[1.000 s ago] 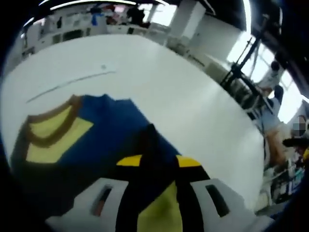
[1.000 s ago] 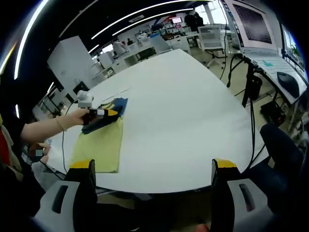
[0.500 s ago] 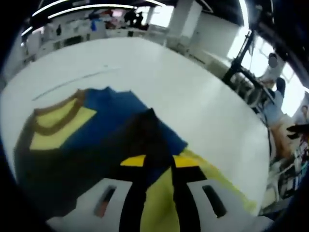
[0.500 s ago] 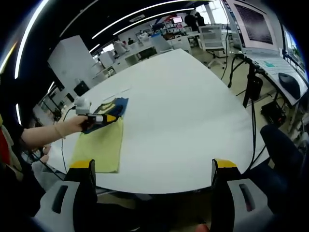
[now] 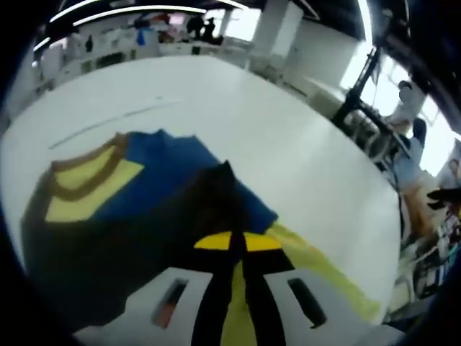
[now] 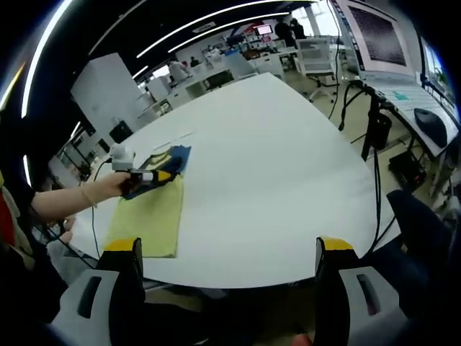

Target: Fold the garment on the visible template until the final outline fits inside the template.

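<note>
White table [image 6: 274, 180] holds the garment [image 5: 166, 194]; left gripper [image 5: 232, 241] nearly together, right gripper [image 6: 227, 252] apart

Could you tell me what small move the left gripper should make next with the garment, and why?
Probably lift slightly and carry the pinched edge across. The left gripper looks nearly shut at the blue garment's edge over the yellow template, while the right gripper hangs open off the table.

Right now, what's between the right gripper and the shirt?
In the right gripper view, bare white table lies between the open right gripper and the shirt; nothing stands there.
</note>
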Motion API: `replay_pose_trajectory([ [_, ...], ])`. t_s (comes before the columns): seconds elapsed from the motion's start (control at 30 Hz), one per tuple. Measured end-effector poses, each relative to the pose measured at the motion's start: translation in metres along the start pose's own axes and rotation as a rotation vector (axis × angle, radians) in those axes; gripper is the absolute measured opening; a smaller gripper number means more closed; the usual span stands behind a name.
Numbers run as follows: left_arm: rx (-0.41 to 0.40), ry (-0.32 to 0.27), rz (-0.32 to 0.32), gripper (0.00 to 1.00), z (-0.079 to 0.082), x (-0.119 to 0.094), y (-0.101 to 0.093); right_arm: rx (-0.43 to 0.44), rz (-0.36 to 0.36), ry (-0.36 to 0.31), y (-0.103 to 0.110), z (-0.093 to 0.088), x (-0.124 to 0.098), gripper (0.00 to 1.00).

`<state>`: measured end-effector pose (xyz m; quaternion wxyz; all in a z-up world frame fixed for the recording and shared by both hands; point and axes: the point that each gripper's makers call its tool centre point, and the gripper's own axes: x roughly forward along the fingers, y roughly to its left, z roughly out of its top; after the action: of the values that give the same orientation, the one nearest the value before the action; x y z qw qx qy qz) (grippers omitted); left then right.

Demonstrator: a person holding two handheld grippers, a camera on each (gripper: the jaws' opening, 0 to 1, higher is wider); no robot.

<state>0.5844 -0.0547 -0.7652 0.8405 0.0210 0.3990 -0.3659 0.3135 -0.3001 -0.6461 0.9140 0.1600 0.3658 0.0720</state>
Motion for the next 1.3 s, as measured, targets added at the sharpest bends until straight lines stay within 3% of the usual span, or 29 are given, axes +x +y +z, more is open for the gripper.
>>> replay_pose_trajectory([
  [0.5, -0.035, -0.022, -0.043, 0.00, 0.008, -0.010, -0.025, -0.008, 0.010, -0.005, 0.004, 0.002, 0.001, 1.00],
  [1.3, -0.061, 0.046, -0.063, 0.01, -0.019, -0.008, -0.034, 0.000, 0.004, -0.010, 0.003, 0.000, -0.003, 1.00],
])
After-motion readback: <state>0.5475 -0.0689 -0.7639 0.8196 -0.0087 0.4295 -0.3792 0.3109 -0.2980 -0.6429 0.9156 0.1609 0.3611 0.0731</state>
